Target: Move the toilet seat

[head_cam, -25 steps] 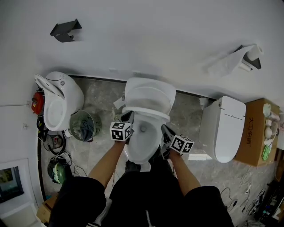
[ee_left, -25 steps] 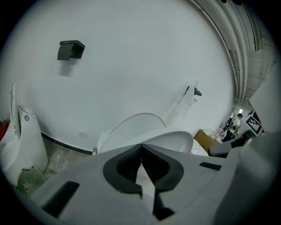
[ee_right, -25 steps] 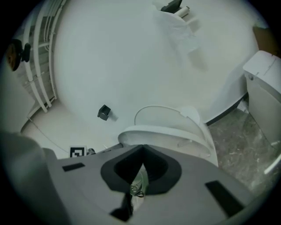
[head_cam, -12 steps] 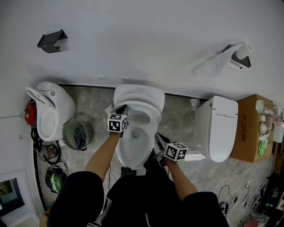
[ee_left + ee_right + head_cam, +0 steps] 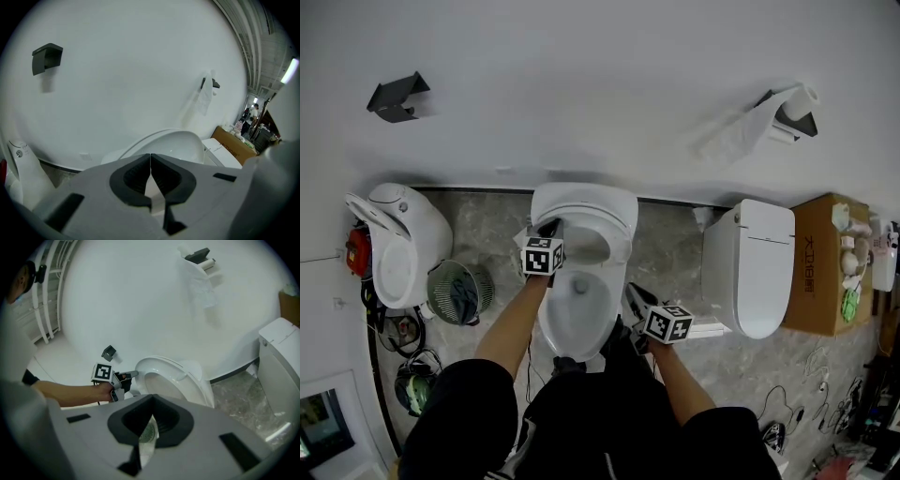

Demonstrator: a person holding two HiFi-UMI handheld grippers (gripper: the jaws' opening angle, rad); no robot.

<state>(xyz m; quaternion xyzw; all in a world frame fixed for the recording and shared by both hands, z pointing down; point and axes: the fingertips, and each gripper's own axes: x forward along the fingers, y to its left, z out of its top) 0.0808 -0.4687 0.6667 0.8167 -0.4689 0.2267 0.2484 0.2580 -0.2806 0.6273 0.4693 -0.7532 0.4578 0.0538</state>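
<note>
The white toilet (image 5: 577,314) stands in the middle of the head view. Its seat (image 5: 584,211) is tipped up toward the wall, and the bowl below is open. My left gripper (image 5: 550,226) is shut and empty, its tip against the seat's left edge. The right gripper view shows that contact: the left gripper (image 5: 131,374) touches the raised seat (image 5: 168,376). In the left gripper view, the shut left gripper (image 5: 150,157) has the seat (image 5: 173,145) just beyond it. My right gripper (image 5: 631,293) is shut and empty beside the bowl's right side; its jaws (image 5: 151,399) point toward the toilet.
A second toilet (image 5: 394,244) and a round mesh fan (image 5: 457,291) stand at the left. A closed toilet (image 5: 759,267) and a cardboard box (image 5: 820,272) are at the right. A paper holder (image 5: 783,117) and a black bracket (image 5: 394,98) hang on the wall. Cables lie on the floor.
The left gripper moved away toward the wall along the seat's left edge, and the seat now stands steeper. The right gripper stayed low by the bowl's right side.
</note>
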